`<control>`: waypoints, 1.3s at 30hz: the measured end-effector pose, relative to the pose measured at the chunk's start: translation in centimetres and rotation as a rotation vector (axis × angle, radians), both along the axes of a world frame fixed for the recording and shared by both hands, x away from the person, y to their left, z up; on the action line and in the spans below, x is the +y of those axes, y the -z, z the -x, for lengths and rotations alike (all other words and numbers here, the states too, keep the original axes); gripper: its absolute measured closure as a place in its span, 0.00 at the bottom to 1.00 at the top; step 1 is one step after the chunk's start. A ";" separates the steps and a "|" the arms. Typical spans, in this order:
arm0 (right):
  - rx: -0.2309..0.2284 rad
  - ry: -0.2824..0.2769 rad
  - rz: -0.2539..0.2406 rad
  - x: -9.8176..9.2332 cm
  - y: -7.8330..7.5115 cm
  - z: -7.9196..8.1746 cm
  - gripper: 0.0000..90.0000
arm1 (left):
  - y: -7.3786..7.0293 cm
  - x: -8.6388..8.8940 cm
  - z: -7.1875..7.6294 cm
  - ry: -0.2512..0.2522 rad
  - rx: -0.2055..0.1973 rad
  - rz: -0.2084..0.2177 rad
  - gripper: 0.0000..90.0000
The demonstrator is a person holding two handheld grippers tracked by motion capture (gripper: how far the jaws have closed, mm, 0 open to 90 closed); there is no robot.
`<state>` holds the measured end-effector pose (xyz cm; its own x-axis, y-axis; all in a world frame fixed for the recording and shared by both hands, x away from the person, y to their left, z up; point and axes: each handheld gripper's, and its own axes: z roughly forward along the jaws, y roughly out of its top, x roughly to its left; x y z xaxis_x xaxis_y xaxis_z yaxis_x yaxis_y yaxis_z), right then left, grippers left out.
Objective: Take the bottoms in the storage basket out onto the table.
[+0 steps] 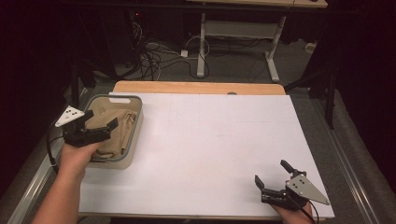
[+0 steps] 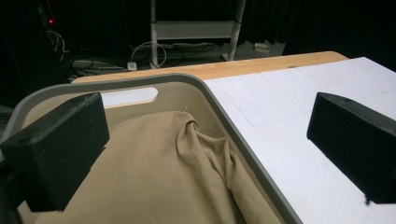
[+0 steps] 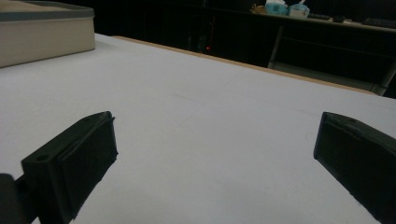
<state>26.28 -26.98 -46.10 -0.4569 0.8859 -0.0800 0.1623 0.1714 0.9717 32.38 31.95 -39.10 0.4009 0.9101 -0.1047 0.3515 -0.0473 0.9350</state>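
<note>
A tan cloth (image 1: 116, 135) (image 2: 163, 172) lies crumpled inside a beige bin with a grey rim (image 1: 138, 122) (image 2: 205, 88) at the table's left edge. My left gripper (image 1: 100, 120) (image 2: 205, 149) hovers open just above the cloth in the bin, nothing between its jaws. My right gripper (image 1: 272, 172) (image 3: 215, 163) rests open low over the white table sheet (image 1: 215, 149) near the front right corner, holding nothing. The bin's wall (image 3: 42, 39) is at the far left of the right gripper view.
The white sheet covers a wooden table whose back edge (image 1: 196, 87) is bare. Behind the table, cables (image 1: 154, 56) and the legs of a desk frame (image 1: 201, 42) stand on the grey floor. Dark curtains flank both sides.
</note>
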 end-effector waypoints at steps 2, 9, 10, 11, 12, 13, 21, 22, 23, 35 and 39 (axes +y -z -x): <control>-0.001 0.005 -0.002 -0.1 0.1 0.1 0.00 | -0.4 -0.1 -0.5 -0.001 0.003 0.001 0.00; -0.005 -0.014 0.014 -0.2 0.4 0.3 0.00 | -1.2 -0.5 -2.5 0.001 0.014 0.000 0.00; -0.007 -0.014 0.015 -0.2 0.4 0.3 0.00 | -1.1 -0.5 -2.9 -0.003 0.023 -0.002 0.00; -0.009 -0.014 0.014 -0.2 0.4 0.4 0.00 | -1.0 -0.5 -3.2 -0.008 0.034 -0.003 0.00; -0.007 -0.014 0.018 -0.3 0.5 0.5 0.00 | -1.0 -0.4 -3.5 -0.009 0.042 0.002 0.00; -0.008 -0.013 0.019 -0.3 0.5 0.7 0.00 | -1.0 -0.4 -3.8 -0.009 0.046 0.004 0.00; -0.012 0.000 0.006 -1.0 0.5 1.1 0.00 | -0.8 -0.6 -6.5 -0.027 0.110 -0.031 0.00; -0.011 0.001 0.004 -1.0 0.5 1.1 0.00 | -0.7 -0.6 -6.9 -0.027 0.127 -0.036 0.00; -0.012 0.001 0.006 -1.0 0.5 1.1 0.00 | -0.7 -0.5 -7.2 -0.030 0.134 -0.042 0.00; -0.007 -0.017 0.025 -0.6 0.7 1.0 0.00 | -0.2 1.1 -10.0 -0.072 0.316 -0.105 0.00; -0.004 -0.020 0.031 -0.5 0.8 0.9 0.00 | 0.3 2.0 -10.9 -0.081 0.397 -0.121 0.00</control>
<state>25.36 -27.46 -46.94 -0.4743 0.8735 -0.1093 0.1549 0.2050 0.9664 43.27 33.90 -39.39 0.2781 0.9521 -0.1274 0.6903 -0.1058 0.7158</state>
